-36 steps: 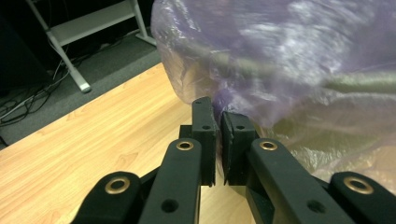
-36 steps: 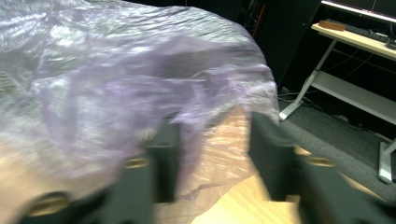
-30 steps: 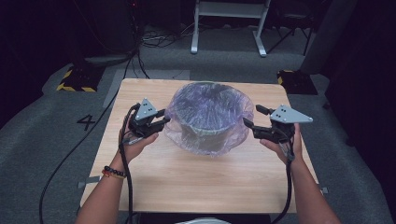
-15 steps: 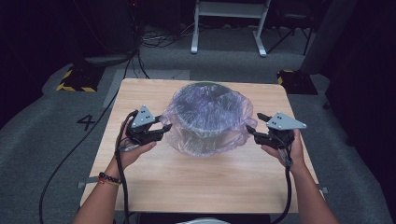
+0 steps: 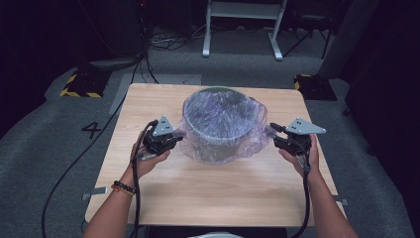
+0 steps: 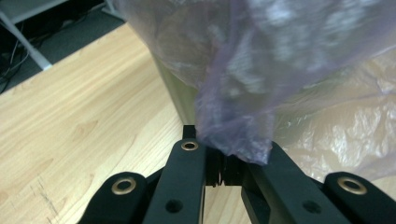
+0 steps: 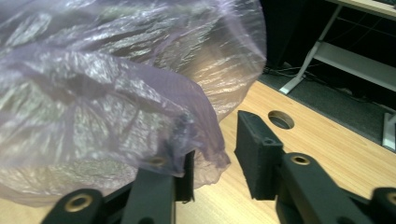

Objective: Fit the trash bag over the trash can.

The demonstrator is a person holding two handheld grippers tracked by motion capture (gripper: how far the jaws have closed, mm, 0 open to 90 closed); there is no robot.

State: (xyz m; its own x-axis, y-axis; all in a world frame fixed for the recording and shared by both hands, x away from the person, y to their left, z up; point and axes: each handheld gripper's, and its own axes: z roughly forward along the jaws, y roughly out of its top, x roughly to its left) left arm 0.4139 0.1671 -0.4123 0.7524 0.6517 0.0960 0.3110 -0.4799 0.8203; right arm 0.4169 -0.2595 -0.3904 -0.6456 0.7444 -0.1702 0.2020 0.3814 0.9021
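Nearest the person, both forearms come up over the front edge of the wooden worktop, each hand carrying a hand-held gripper.

The left hand-held gripper sits just left of the bin, its jaws pointed at the bin's side. In the left gripper view its jaws have just been closing and now stand pinched nearly together on a bunched fold of the purple plastic bag, which hangs down between them. Just beyond the fold, close to the jaw tips, rises the pale green wall of the bin, and bare worktop spreads to the side of that.

The right hand-held gripper sits just right of the bin, pointing back toward it. In the right gripper view its jaws have just been closing, yet a clear gap remains between them: the bag's loose edge drapes over one jaw, while the other jaw stands apart from it, so the plastic is not clamped. Beyond that free jaw a round hole is cut in the worktop.

Between the two hand-held grippers, the round bin stands upright near the worktop's middle, the bag stretched over its mouth and billowing down around its sides.

Farther off, past the worktop's back edge, a white metal frame stands on the grey floor.
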